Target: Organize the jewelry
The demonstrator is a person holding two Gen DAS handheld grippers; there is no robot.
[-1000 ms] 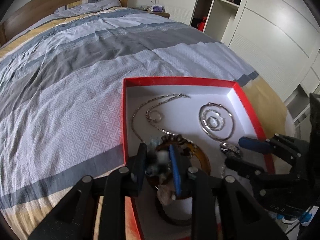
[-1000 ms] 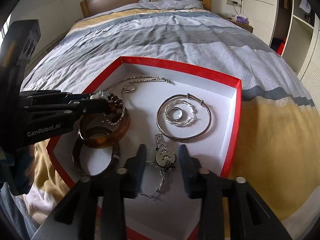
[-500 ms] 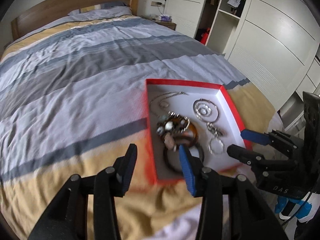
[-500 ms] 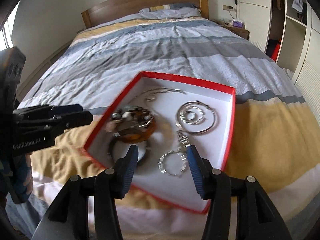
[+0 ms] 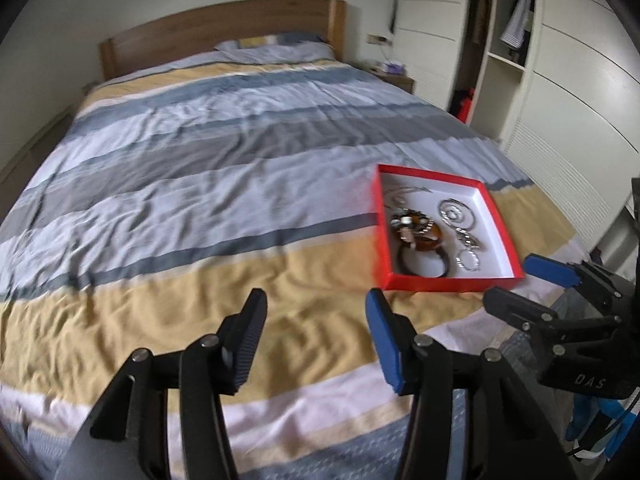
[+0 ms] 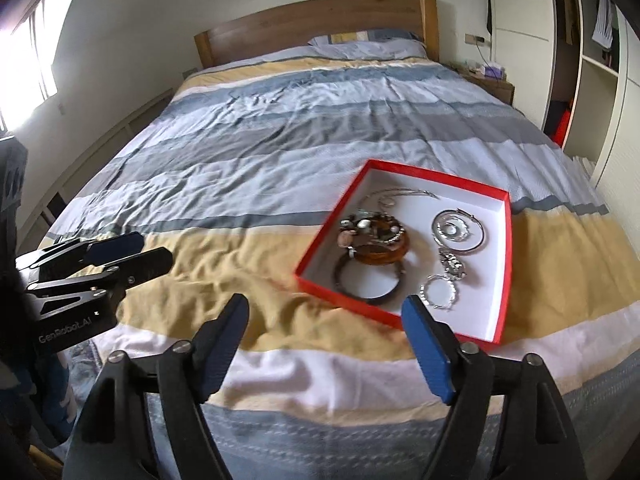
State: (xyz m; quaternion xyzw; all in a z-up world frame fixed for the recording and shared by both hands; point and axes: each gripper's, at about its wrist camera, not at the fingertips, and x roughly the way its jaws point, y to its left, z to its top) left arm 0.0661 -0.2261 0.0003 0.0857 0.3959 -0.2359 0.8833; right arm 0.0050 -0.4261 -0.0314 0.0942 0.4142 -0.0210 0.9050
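A red box with a white inside lies on the bed near its foot. It holds an amber bangle topped by a beaded bracelet, a dark bangle, silver rings, a watch and a thin chain. My left gripper hovers over the yellow stripe, left of the box. Its jaws are opening and hold nothing. My right gripper hangs just in front of the box, jaws opening wide and empty.
The striped bedcover stretches to a wooden headboard and pillow. A white wardrobe with an open section stands along the right, a nightstand beside the bed's head. A bright window is at the left.
Both grippers have pulled back and up from the box and spread their jaws. The left let go of the beaded bracelet, which lies on the amber bangle; the right left the watch.
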